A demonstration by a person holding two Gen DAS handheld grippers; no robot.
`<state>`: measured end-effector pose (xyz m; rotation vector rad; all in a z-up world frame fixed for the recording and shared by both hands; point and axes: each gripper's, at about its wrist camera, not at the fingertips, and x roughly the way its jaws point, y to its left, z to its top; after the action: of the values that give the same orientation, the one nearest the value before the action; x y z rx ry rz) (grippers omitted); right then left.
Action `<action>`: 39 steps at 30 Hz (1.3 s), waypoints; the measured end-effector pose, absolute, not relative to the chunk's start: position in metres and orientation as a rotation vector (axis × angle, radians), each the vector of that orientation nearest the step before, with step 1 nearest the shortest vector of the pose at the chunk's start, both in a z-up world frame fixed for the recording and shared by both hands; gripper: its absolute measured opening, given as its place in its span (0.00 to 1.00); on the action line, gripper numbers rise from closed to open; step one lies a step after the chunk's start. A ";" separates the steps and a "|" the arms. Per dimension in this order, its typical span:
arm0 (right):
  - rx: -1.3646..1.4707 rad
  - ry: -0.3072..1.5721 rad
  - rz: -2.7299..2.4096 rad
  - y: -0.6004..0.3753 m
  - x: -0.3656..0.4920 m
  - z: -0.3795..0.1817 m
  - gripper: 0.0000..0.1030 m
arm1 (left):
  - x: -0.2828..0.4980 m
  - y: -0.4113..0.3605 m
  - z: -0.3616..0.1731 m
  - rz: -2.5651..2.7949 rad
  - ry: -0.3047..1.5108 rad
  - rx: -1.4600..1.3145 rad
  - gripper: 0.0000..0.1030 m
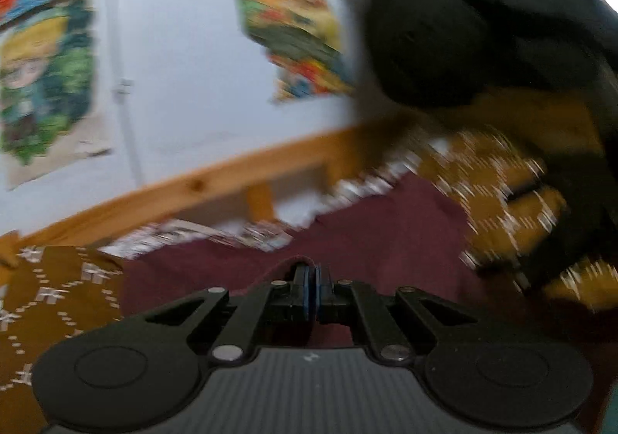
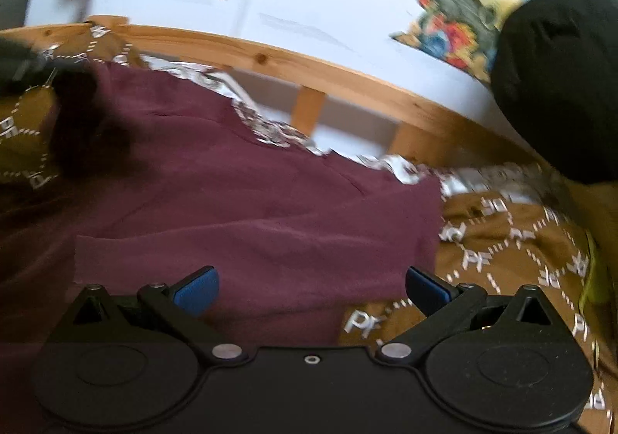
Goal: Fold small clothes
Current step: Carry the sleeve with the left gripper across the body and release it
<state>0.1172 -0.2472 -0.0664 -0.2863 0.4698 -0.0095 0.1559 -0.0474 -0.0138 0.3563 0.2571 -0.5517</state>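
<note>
A maroon garment [image 1: 386, 241] lies spread on a brown bedspread with a white pattern [image 1: 58, 299]. My left gripper [image 1: 312, 273] is shut, and a raised edge of the maroon cloth is pinched between its blue pads. The left wrist view is smeared by motion. In the right wrist view the same garment [image 2: 251, 183] fills the middle, with a folded layer near the front. My right gripper [image 2: 311, 291] hangs open just above it, nothing between its fingers. A dark blurred shape [image 2: 85, 125] sits over the garment's left part; I cannot tell what it is.
A wooden rail [image 2: 347, 75] runs behind the bedspread [image 2: 502, 241], with a crinkled silver strip [image 2: 270, 133] along it. A bulky black soft thing [image 2: 560, 67] stands at the right, also in the left wrist view [image 1: 463, 28]. Colourful posters [image 1: 293, 32] hang on the white wall.
</note>
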 end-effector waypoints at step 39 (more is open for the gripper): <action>-0.209 0.521 0.213 -0.215 0.137 -0.084 0.99 | 0.186 -0.015 -0.013 -0.226 0.435 0.075 0.99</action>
<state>0.1366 -0.2149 -0.0839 -0.2093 0.5209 0.2126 0.1858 -0.0146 -0.0128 0.0751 0.4351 -0.2260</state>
